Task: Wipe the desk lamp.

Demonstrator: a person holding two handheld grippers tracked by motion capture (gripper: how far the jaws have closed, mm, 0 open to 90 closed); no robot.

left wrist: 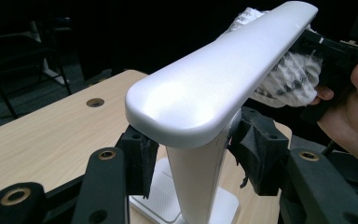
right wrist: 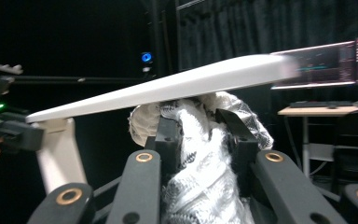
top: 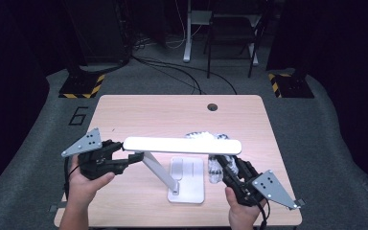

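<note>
Right hand-held gripper clamping cloth (under lamp head), table edge near

Looks like a "6" on floor, left of table.

smooth white plastic lamp; knitted cloth; wood-grain table.

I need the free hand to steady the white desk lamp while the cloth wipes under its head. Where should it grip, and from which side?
Grip the slanted white arm of the white desk lamp just under the flat head, coming in level from the head's left end. The arm is narrow and flat-sided, so the fingers can straddle it, as the left gripper does. That probably leaves the underside near the right gripper and its white knitted cloth clear.
</note>
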